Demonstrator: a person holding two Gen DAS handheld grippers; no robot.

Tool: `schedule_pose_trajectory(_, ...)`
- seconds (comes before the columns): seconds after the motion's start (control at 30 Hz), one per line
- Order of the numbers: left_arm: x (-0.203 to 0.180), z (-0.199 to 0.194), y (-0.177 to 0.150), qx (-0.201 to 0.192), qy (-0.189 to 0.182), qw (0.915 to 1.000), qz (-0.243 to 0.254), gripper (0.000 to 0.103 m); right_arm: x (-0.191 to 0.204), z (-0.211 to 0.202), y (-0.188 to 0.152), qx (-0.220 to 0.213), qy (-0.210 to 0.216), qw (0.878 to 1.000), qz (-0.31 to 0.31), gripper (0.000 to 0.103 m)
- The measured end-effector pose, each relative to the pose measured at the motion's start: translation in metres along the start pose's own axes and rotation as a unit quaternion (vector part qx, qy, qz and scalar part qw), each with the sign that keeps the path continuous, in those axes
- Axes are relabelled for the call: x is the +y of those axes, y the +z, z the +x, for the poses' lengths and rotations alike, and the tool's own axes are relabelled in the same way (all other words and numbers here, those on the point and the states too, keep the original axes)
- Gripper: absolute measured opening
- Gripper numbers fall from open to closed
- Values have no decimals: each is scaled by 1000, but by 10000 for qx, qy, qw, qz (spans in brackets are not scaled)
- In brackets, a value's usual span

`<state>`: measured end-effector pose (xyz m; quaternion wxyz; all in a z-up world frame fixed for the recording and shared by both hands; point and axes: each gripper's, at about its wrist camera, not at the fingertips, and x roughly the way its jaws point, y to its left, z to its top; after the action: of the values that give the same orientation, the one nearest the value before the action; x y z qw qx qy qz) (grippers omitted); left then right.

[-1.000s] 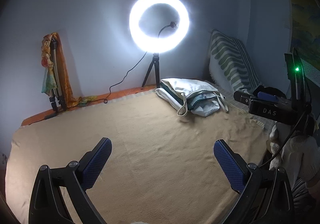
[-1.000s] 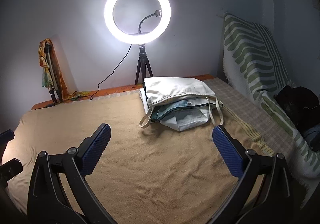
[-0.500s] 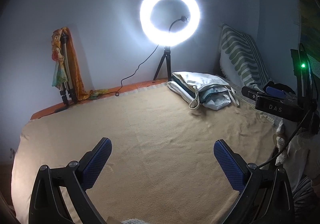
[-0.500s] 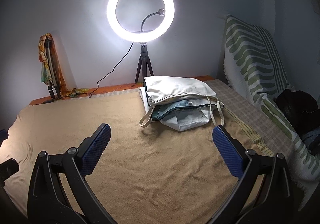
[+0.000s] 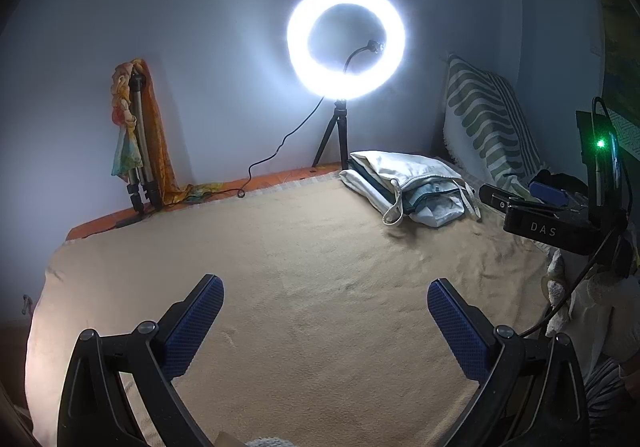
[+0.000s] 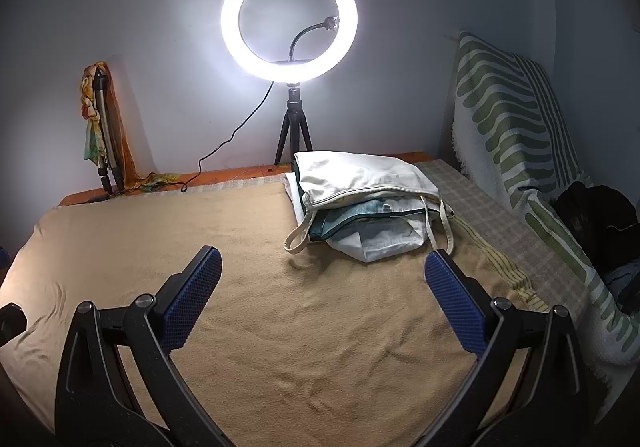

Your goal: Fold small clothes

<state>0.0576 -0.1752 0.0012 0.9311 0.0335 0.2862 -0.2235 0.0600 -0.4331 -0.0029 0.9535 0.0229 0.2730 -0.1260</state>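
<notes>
Matt, nubby tan cloth blanket (image 6: pixel 320 327)

Both wrist views look forward between spread fingers, low over the tan blanket (image 5: pixel 320 287), toward the back wall. Left view sits farther left; right view nearer the clothes pile (image 6: pixel 360 207). Shared: ring light (image 6: pixel 289 19), blanket, pile.

Right gripper (image 6: pixel 322 279), blue-padded fingers (image 6: pixel 192 299) spread wide, empty, above a tan blanket (image 6: pixel 320 347). A stack of folded clothes (image 6: pixel 364 203) lies at the blanket's far edge, toward its right corner. Behind it, a lit ring light (image 6: pixel 289 19) on a tripod. A striped throw (image 6: pixel 516 135) flanks the right edge.
</notes>
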Motion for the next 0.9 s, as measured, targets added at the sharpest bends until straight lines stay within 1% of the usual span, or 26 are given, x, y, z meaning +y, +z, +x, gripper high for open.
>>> schedule_pose_trajectory(0.4, -3, -3, 0, -40, -4, 10000, 35, 103, 1, 0, 0, 1, -3, 10000, 1, 103)
schedule_pose_trajectory(0.9, 0, -2, 0, -27, -16, 10000, -42, 103, 0, 4, -2, 69, 31, 10000, 30, 103)
